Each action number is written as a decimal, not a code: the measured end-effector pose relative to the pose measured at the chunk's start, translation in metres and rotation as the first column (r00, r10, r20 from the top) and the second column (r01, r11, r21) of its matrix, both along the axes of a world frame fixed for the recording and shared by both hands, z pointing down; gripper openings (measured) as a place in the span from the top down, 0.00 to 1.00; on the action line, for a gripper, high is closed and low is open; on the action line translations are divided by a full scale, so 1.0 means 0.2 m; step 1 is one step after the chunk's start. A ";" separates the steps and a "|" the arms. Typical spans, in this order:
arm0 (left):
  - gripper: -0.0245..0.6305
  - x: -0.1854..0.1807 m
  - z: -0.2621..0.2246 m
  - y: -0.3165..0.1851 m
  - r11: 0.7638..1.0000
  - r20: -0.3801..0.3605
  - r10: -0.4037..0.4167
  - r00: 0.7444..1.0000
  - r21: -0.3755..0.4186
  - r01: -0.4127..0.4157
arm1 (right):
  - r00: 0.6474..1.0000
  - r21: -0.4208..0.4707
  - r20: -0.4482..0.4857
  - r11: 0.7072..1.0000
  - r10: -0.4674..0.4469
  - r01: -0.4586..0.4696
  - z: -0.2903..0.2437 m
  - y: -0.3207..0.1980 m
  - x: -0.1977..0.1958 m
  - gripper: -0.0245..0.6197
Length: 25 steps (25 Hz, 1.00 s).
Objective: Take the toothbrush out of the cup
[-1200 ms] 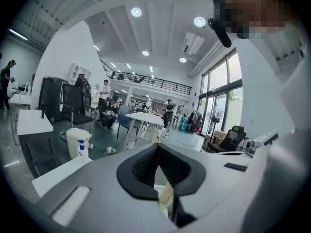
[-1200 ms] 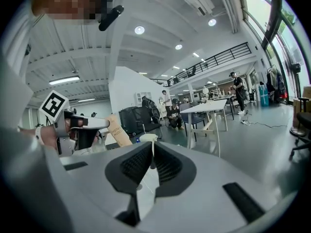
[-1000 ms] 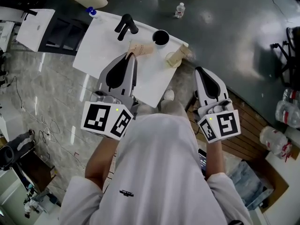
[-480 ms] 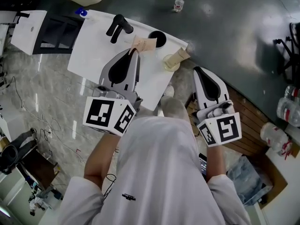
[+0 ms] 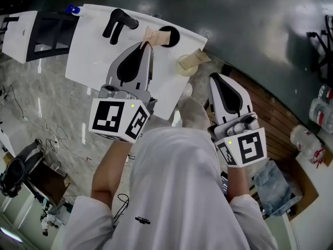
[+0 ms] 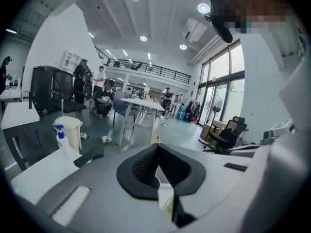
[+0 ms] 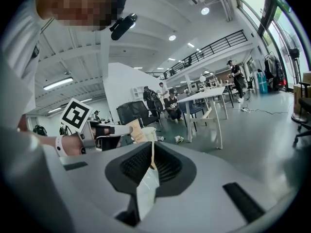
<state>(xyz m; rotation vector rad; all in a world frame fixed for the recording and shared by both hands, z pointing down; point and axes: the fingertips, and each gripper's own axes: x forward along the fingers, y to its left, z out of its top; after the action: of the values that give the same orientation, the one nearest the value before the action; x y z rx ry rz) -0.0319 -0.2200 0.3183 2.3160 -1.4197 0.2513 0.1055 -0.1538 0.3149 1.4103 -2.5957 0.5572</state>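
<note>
At the near corner of the worktop, standing in the pale cup: probably the toothbrush, kraft-wrapped. Likely light, stiff inside crinkly paper; best pinched at the free upper end and drawn straight up. Near that cup, right claw, jaws together, empty. Farther from it, left claw, seemingly clamped on another kraft packet, now carried closer to the black cup than a second ago.
</note>
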 end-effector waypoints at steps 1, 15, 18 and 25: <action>0.96 0.01 0.03 -0.01 1.000 -0.003 -0.001 1.000 -0.008 0.001 | 1.000 -0.006 0.001 1.000 0.000 0.000 0.02 -0.01 0.00 0.94; 0.96 0.05 0.36 -0.09 0.996 -0.029 -0.001 1.000 -0.094 -0.002 | 1.000 -0.067 0.019 0.998 0.006 -0.004 0.19 -0.07 -0.05 0.94; 0.96 0.05 0.40 -0.10 0.995 -0.022 -0.003 1.000 -0.100 0.001 | 1.000 -0.046 0.017 0.999 0.014 -0.013 0.18 -0.07 -0.06 0.94; 0.95 0.03 0.46 -0.09 0.994 -0.013 -0.011 1.000 -0.108 0.010 | 0.999 -0.060 0.027 0.998 0.020 -0.018 0.20 -0.06 -0.08 0.94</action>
<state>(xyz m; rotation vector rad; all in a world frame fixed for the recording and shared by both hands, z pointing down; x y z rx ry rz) -0.0254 -0.2377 0.4107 2.2187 -1.3772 0.3011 0.0890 -0.1661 0.3554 1.4200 -2.5667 0.6557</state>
